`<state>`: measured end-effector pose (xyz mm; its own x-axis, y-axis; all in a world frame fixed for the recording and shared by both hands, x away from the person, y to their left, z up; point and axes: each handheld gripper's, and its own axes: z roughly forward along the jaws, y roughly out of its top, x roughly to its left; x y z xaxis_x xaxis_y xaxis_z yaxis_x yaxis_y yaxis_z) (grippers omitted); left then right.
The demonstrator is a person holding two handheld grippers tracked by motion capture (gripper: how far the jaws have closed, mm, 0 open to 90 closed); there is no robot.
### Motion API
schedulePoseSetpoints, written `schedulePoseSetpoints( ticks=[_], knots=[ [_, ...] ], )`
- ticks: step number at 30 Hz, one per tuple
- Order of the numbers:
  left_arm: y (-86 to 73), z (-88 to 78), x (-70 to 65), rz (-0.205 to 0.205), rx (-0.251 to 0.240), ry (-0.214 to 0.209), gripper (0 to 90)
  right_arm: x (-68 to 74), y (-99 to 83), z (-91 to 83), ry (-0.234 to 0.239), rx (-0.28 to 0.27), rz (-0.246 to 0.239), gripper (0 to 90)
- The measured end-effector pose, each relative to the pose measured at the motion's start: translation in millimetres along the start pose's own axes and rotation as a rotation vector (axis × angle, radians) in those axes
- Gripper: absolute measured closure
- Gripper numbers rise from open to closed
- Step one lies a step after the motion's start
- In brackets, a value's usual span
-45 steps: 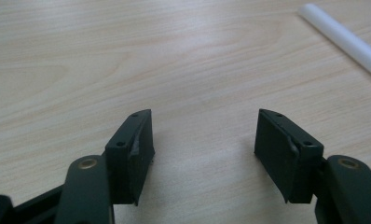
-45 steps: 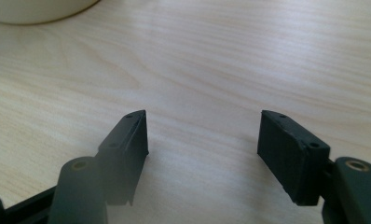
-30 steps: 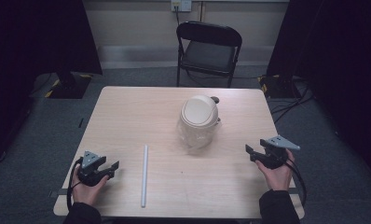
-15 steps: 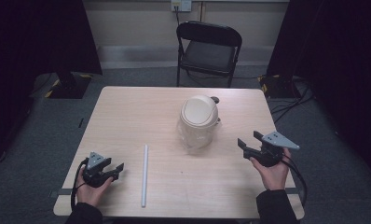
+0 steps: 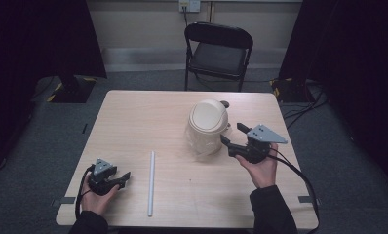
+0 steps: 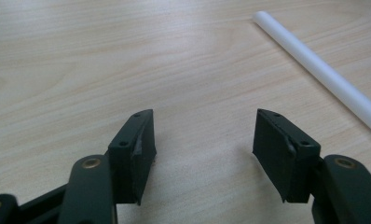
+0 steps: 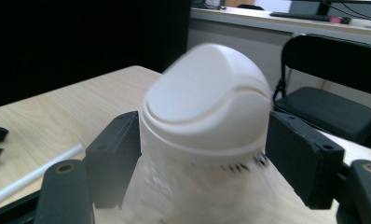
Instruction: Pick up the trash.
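Right of centre on the worktop (image 5: pixel 133 117) stands a small cream bin (image 5: pixel 207 127) with a domed swing lid, upright, its lower body wrapped in what looks like a clear liner bag. At about four o'clock from it, just beside its base, sits the right gripper (image 5: pixel 229 144), held in the person's right hand (image 5: pixel 260 165). From that gripper's own camera the bin (image 7: pixel 207 116) fills the gap between the two black fingers (image 7: pixel 113 158), which stand spread wide on either side of the lid's rim; I judge them open and not yet pressing, though blur makes contact hard to rule out. This hand is clearly the nearer one, and the bin lies straight ahead of its fingers.

Farther out, at roughly eight o'clock from the bin, a white rod (image 5: pixel 151 183) lies with its long axis running away from the person. Beyond it, well apart from the bin, the left gripper (image 5: pixel 124 179) rests low over bare wood, fingers (image 6: pixel 132 156) apart and empty.
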<state>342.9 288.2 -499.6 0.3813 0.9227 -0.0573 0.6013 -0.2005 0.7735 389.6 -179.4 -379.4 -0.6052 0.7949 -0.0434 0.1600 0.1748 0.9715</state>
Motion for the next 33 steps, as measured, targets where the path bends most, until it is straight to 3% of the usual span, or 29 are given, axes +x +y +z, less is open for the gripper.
schedulePoseSetpoints(
  ticks=[5, 15, 21, 28, 33],
  knots=[
    [-0.1, 0.4, -0.3, 0.001, 0.008, 0.005, 38.4, 12.5, 15.5, 26.0, 0.053, -0.002, -0.013, 26.5],
    [-0.1, 0.4, -0.3, -0.001, 0.007, 0.002, 38.1, 30.6, 26.0, 64.7, 0.116, 0.020, -0.018, 26.5],
    [-0.1, 0.4, -0.2, -0.002, 0.007, 0.001, 37.9, 38.6, 17.7, 87.7, 0.134, 0.075, -0.007, 26.6],
    [-0.1, 0.4, -0.3, 0.001, 0.008, 0.001, 37.7, 41.4, 6.3, 98.2, 0.132, 0.138, -0.007, 26.6],
    [-0.1, 0.4, -0.3, 0.003, 0.009, 0.000, 37.5, 43.7, 2.1, 102.4, 0.127, 0.144, -0.003, 27.2]
  ],
)
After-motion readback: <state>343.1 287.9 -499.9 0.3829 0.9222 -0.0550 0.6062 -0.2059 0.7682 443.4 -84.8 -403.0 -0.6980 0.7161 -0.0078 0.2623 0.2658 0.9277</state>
